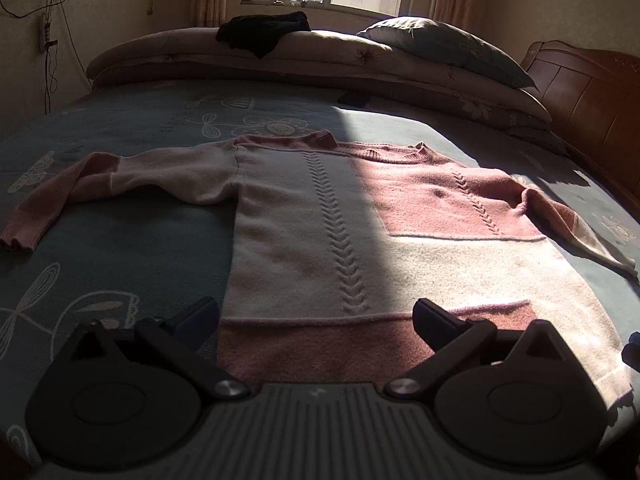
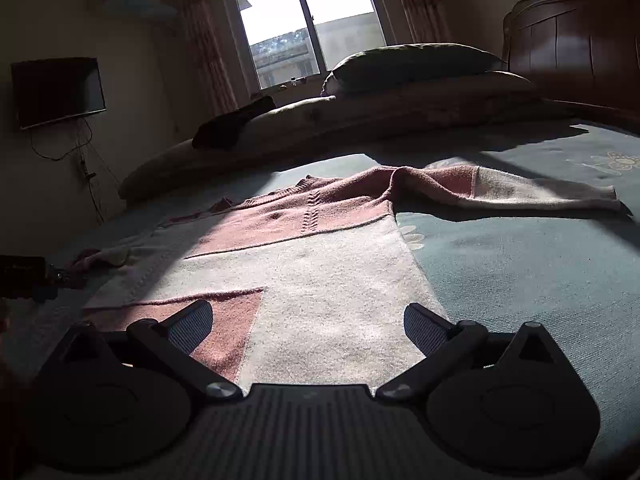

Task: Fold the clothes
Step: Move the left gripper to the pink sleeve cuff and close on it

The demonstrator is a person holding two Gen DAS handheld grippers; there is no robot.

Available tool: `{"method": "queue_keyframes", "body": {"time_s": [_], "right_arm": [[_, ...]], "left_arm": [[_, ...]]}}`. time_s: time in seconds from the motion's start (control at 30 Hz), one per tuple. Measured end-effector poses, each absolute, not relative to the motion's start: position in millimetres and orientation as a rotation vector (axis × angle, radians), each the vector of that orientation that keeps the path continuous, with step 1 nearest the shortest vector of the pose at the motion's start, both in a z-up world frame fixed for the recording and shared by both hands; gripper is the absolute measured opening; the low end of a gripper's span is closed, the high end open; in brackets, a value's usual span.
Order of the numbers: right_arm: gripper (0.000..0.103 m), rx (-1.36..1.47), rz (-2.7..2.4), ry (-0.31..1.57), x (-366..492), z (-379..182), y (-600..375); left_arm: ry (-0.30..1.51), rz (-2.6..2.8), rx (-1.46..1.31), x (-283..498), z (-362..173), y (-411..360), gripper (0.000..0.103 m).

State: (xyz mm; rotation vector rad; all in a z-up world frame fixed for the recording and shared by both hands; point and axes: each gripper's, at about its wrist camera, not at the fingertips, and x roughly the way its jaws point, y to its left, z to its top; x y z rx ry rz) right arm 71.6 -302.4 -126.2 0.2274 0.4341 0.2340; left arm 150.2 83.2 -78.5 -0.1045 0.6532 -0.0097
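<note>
Sweater [image 1: 320, 216] lies flat on my bed [image 1: 120, 240]. Only the left view shows its far sleeve [image 1: 60, 196]. Left gripper [image 1: 316, 316] and right gripper [image 2: 308, 324] are spread wide at the hem, with bare bed beside it.

We are holding our left gripper [image 1: 316, 312] low with its fingers wide apart, and our right gripper [image 2: 308, 322] too.

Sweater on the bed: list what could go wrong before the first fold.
1. The sweater has both sleeves spread wide; the left sleeve trails far out and may drag or bunch if the body is folded first.
2. The right sleeve is already humped at the shoulder, so a crease could get folded in.
3. Both the left gripper and right gripper are open over the hem; a shallow pinch may catch only the top layer of the knit.
</note>
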Motion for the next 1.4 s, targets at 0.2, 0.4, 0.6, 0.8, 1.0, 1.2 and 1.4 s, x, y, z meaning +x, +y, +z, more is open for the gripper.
{"method": "queue_keyframes", "body": {"time_s": [0.2,0.4,0.6,0.8,1.0,1.2,1.4], "right_arm": [[0.103,0.230,0.223,0.411,70,-125,-300],[0.103,0.194,0.211,0.415,76,-125,-289],[0.103,0.142,0.221,0.419,85,-108,-270],[0.103,0.089,0.257,0.464,113,-80,-238],[0.103,0.043,0.362,0.474,144,-58,-186],[0.103,-0.012,0.423,0.471,164,-50,-147],[0.103,-0.035,0.425,0.519,177,-60,-129]], "left_arm": [[0.622,0.354,0.221,168,-79,148,0.048],[0.635,0.464,0.312,178,-92,206,0.047],[0.675,0.419,0.404,200,-91,231,0.044],[0.646,0.300,0.495,215,-56,257,0.044],[0.725,0.131,0.596,223,-90,264,0.045],[0.768,0.061,0.561,230,-122,270,0.045],[0.809,0.038,0.430,237,-117,284,0.042]]}}
